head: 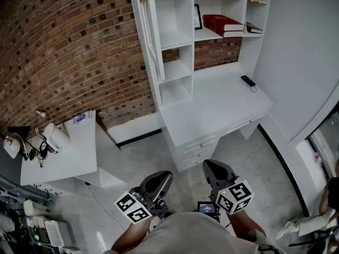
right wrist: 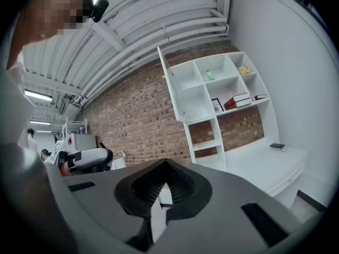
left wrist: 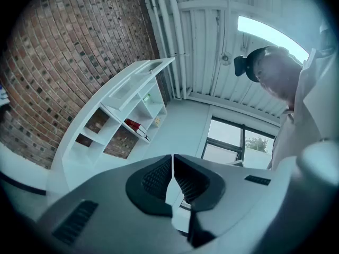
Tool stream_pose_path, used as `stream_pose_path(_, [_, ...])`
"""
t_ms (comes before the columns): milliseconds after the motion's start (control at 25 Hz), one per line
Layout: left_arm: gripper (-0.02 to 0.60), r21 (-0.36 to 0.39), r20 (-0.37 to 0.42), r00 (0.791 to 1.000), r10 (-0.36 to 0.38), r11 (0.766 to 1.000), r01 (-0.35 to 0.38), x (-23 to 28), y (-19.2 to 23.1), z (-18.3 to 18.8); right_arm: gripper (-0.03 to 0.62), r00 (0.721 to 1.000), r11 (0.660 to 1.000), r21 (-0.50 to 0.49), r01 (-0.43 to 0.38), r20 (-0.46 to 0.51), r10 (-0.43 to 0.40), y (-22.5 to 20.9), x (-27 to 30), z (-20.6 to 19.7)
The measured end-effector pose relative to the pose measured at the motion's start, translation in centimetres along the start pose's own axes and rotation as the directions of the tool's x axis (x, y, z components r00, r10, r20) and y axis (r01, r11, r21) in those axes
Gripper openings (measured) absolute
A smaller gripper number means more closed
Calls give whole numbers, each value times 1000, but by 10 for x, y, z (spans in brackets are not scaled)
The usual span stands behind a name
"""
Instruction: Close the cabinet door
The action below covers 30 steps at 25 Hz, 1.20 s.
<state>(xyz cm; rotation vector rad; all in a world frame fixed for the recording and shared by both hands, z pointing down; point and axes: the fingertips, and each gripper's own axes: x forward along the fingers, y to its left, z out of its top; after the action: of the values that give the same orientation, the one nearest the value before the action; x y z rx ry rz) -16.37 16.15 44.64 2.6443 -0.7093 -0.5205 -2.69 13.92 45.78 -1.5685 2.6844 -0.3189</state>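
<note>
Currently my left hand-held gripper [head: 159, 183] and right hand-held gripper [head: 216, 171] hang near my body, jaws pressed together on nothing; the cabinet door [head: 151, 41] stands swung out, upright, far ahead at the shelving's [head: 176, 36] left edge, nearer my left.

The cabinet [head: 177, 70] stands at the back of the bench [head: 217, 107], against the brick wall [head: 69, 52]. Its door [head: 151, 46] hangs open at its left side. Books [head: 222, 23] lie on a right-hand shelf. A side table [head: 69, 152] sits left of the bench.
</note>
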Motion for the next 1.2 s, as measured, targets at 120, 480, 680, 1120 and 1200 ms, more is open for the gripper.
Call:
stream_pose_path(120, [20,1,2,1000,-3,1000,3,7,-1,-3,26,1000,1000,-12,-3,-4,3,-5,-2,1])
stream_pose_path(480, [20,9,4,1000,1,1000,-1,29,-7,-10,26,1000,1000,-23,-5,-8,5,-30,-12,4])
stream_pose_path(680, [20,19,4,1000,15,1000,-15,43,-11,-16,26,1000,1000,-3,13,6,-13,-53,-20,7])
stream_pose_path(1120, [20,78,2,999,39,996,-39,70,-17,-25,29,1000,998,-59,16,23,-15,-92,-21,15])
stream_pose_path(1200, [20,81,5,999,47,996,-47,70,-15,-24,29,1000,998,-57,6,28,-5,-93,-17,16])
